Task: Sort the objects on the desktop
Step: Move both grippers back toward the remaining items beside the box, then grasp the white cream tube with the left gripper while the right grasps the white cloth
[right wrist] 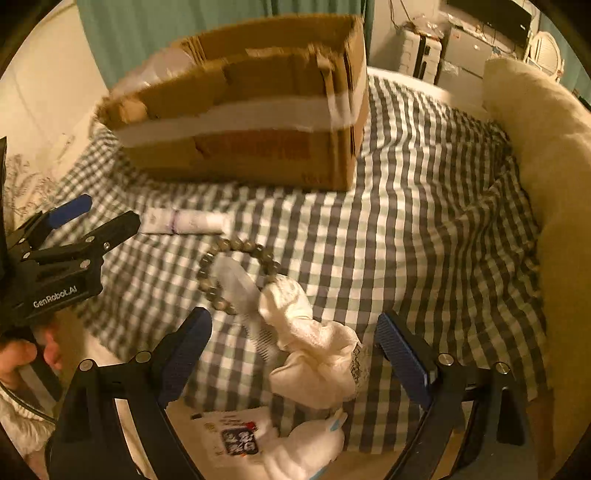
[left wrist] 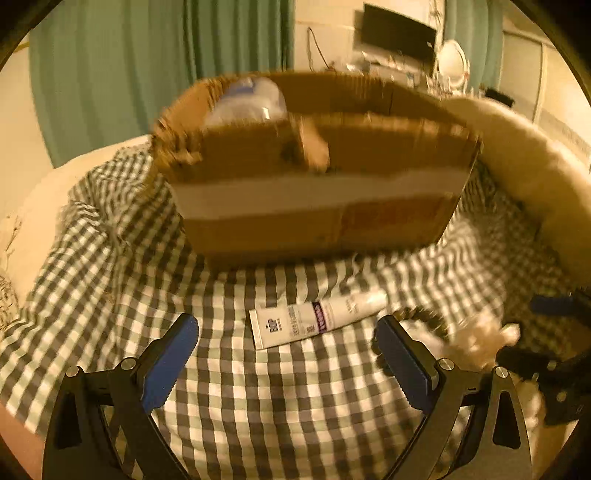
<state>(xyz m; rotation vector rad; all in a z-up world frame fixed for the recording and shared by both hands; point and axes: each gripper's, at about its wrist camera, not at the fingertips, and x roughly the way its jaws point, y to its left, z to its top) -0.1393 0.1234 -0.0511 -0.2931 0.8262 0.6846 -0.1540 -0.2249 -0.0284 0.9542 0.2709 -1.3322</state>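
A white tube (left wrist: 317,319) lies on the checked cloth (left wrist: 258,398), just ahead of my open left gripper (left wrist: 286,354); it also shows in the right wrist view (right wrist: 184,222). A bead bracelet (right wrist: 236,273), a clear comb (right wrist: 243,295) and a white scrunchie (right wrist: 314,347) lie between the fingers of my open right gripper (right wrist: 291,350). The scrunchie (left wrist: 480,339) and bracelet (left wrist: 417,315) show blurred in the left wrist view. A cardboard box (left wrist: 314,166) stands behind, with a clear plastic item (left wrist: 247,99) inside. The left gripper (right wrist: 74,236) shows at the left of the right wrist view.
A cream cushion (right wrist: 546,155) lies along the right side. A white packet with a printed label (right wrist: 236,439) lies near the cloth's front edge. The box (right wrist: 251,110) stands at the back left. A green curtain (left wrist: 129,66) hangs behind. Shelves and a monitor (left wrist: 399,33) stand far back.
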